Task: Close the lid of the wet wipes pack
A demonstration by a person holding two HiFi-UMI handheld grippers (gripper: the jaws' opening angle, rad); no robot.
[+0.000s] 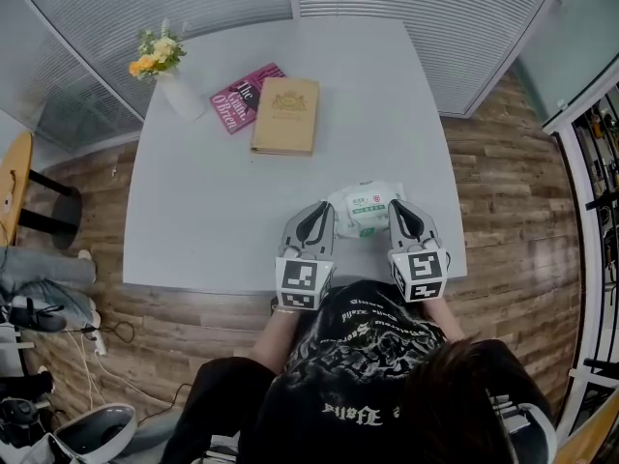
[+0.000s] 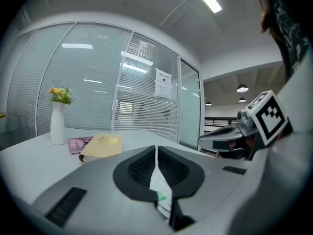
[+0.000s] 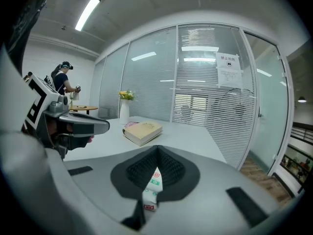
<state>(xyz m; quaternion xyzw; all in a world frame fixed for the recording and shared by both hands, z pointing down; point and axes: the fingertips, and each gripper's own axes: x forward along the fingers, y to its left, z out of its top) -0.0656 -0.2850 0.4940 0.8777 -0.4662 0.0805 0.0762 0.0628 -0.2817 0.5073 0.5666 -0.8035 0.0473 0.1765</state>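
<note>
We hold the wet wipes pack (image 1: 363, 224) at the near edge of the table (image 1: 213, 162), right of centre, with the left gripper (image 1: 316, 225) and the right gripper (image 1: 404, 219) each clamped on a side seam, and we judge it light, soft and slippery, best steadied by those seams while pressing the stiffer lid (image 1: 368, 202).

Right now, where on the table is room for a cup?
Bare: the left half of the table, from the vase to the near edge, and the stretch right of the tan book. Crowded: the near edge, where the left gripper and right gripper pinch the wet wipes pack.
</note>
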